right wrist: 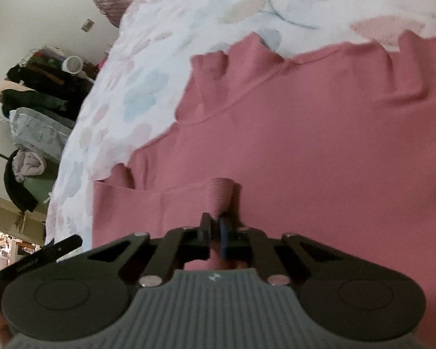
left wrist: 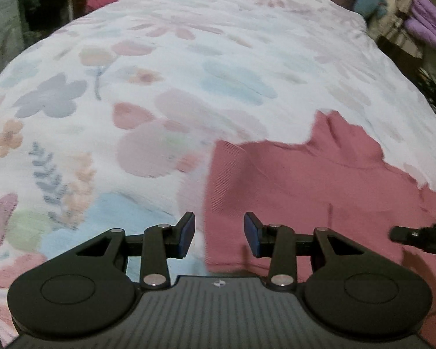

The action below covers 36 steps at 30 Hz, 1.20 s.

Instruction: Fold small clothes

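On floral quilt (left wrist: 165,58), ribbed pink garment (right wrist: 319,145)

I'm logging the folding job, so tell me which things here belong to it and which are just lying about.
Job: pink garment; right gripper pinching its fabric; left gripper, open.

Lying about: floral bedspread, purple cloth, white fan, dark clothes pile.

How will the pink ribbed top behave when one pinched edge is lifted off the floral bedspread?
The pink ribbed top is probably floppy: it bunches into a fold where the right gripper pinches it. It likely drapes and trails, since its wavy edges lie limp on the floral bedspread. It looks light.
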### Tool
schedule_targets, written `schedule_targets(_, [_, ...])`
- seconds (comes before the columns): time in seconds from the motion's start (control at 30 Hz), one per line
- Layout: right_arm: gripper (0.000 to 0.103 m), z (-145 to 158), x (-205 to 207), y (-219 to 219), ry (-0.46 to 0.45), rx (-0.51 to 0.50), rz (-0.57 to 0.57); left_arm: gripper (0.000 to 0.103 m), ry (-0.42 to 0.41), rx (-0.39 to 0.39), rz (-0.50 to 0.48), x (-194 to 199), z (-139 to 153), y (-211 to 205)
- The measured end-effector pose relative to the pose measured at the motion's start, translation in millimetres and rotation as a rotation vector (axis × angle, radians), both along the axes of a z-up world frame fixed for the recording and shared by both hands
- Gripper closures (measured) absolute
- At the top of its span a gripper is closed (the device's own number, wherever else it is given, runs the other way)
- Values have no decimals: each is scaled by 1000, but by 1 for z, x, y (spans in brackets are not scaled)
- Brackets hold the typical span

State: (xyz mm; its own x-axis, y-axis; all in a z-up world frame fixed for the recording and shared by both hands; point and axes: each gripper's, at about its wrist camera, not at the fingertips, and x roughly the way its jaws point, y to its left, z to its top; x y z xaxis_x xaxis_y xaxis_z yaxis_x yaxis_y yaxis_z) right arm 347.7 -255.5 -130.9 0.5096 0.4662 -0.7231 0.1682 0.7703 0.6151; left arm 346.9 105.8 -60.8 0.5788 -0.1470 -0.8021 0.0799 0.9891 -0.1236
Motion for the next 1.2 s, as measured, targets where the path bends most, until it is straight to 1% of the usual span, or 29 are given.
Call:
schedule_targets(0.1, [103,28,4,8,-78,-49,43,57,1,-6,51,6,1,11])
schedule_targets(0.23, [103,92,15,14,-220,-88,102,57,9,-51,103,10,2,22])
schedule_targets(0.33, [103,138,23,5,-296,-108,115,57,9,-63,114,11,2,23])
schedule_targets(0.4, [103,158,22,-9,-331,-144,106,57,13,-72,111,13,1,21])
schedule_targets(0.47, [103,165,22,-29,-327,-163,77,57,22,-83,103,15,-2,18])
schedule_targets(0.57, [103,149,18,-69,-276,-195,0,57,40,-106,88,19,-9,12])
schedule_targets(0.63, [103,125,17,-92,-224,-192,-45,57,52,-147,73,24,-16,8])
schedule_targets(0.7, [103,92,19,-106,-154,-184,-62,57,85,-208,71,33,-25,4])
schedule_targets(0.73, [103,76,21,-113,-124,-182,-68,57,97,-225,72,38,-28,0])
schedule_targets(0.8, [103,55,19,-121,-102,-186,-86,57,105,-258,73,46,-35,-6])
schedule_targets(0.9, [103,37,18,-131,-90,-171,-110,57,137,-308,92,63,-46,-13])
schedule_targets(0.97, [103,26,21,-136,-73,-165,-120,57,167,-342,126,77,-56,-15])
schedule_targets(1.1, [103,11,24,-148,-41,-176,-126,57,184,-371,171,99,-73,-20])
schedule_targets(1.13, [103,9,24,-149,-34,-173,-124,60,187,-371,171,102,-75,-22])
schedule_targets(1.17, [103,7,25,-148,-32,-173,-122,67,186,-366,164,106,-77,-25])
schedule_targets(1.2, [103,5,25,-149,-33,-175,-116,88,180,-354,151,107,-76,-28])
